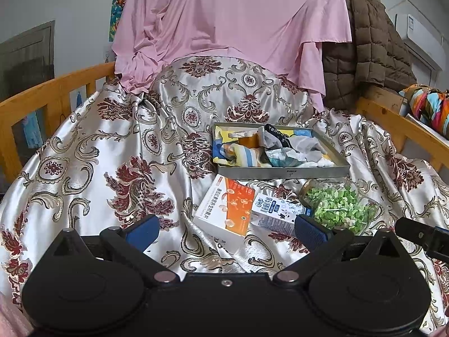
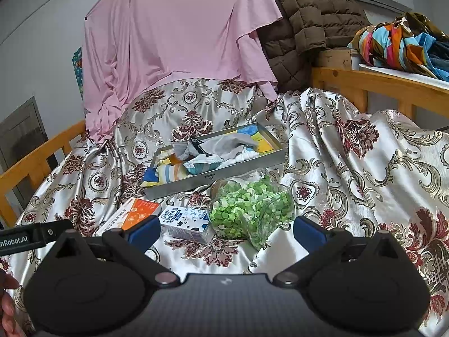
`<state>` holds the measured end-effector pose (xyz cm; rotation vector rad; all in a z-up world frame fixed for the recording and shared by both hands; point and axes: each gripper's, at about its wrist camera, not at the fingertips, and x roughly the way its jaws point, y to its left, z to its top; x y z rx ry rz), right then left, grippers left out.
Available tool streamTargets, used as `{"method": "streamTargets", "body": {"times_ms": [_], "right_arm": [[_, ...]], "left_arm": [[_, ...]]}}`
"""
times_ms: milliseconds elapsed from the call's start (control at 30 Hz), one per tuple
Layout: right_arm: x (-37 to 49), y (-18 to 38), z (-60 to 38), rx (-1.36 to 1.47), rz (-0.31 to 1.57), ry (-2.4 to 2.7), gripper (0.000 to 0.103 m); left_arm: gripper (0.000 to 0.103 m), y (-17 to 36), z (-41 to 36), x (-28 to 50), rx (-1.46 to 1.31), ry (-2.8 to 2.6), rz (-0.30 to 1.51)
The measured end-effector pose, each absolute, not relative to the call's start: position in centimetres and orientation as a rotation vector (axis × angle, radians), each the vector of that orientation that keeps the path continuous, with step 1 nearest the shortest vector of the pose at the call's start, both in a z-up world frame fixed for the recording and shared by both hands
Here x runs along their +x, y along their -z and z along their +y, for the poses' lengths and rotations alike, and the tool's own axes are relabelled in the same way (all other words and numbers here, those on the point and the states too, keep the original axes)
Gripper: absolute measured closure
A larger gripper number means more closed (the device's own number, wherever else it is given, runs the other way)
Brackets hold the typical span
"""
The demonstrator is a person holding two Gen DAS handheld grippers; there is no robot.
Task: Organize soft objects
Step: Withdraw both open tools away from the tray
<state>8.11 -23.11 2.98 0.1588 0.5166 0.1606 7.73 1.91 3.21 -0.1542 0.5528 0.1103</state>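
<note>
Soft cloths (image 1: pixel 269 147) lie crumpled in a shallow grey tray (image 1: pixel 283 172) on the bed's patterned satin cover (image 1: pixel 112 151), the tray's long axis running left to right. Just before it sit an orange-white box (image 1: pixel 227 210), a small carton (image 2: pixel 186 221) and a jar of green pieces (image 2: pixel 247 207). Left gripper (image 1: pixel 224 230) and right gripper (image 2: pixel 226 229) hover nearby, jaws wide, empty. Open cover lies leftward.

You see a silver satin bedspread (image 1: pixel 98 151) patterned with dark red florals and beige scrolls. The grey metal tray (image 1: pixel 283 172) holds crumpled cloths (image 2: pixel 213 151) in yellow, blue, white, grey and orange stripes. A white-and-orange box (image 1: pixel 227 210), a blue-and-white carton (image 2: pixel 186 221) and a clear jar (image 2: pixel 249 207) of green bits lie near the tray's front edge. Pink sheet (image 1: pixel 224 14) behind.
</note>
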Motion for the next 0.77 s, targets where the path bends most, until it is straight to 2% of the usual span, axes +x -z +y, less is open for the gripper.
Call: {"method": "streamTargets", "body": {"times_ms": [767], "right_arm": [[8.0,-3.0,-22.9,0.154,0.515,-0.168,0.000]], "left_arm": [[0.001,-3.6,2.3,6.7,-0.132,-0.111,0.558]]}}
